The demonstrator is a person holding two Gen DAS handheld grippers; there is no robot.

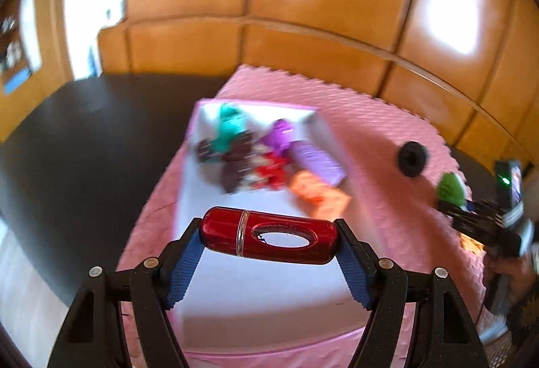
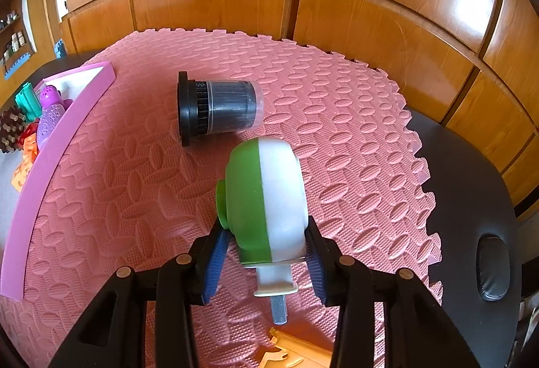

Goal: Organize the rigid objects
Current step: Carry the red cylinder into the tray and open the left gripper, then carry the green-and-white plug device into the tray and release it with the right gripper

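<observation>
My left gripper is shut on a glossy red capsule-shaped case, held crosswise by its two ends above the white floor of a pink-rimmed box. Several toys lie piled at the far end of that box: a teal one, a purple one, a red one and an orange one. My right gripper is shut on a green and white rounded toy, just above the pink foam mat. A black cylindrical filter lies on its side on the mat beyond it.
The pink box's wall runs along the left of the right wrist view. Under the mat is a dark table, backed by wooden wall panels. An orange piece lies on the mat near my right gripper. A person's hand holds the right gripper.
</observation>
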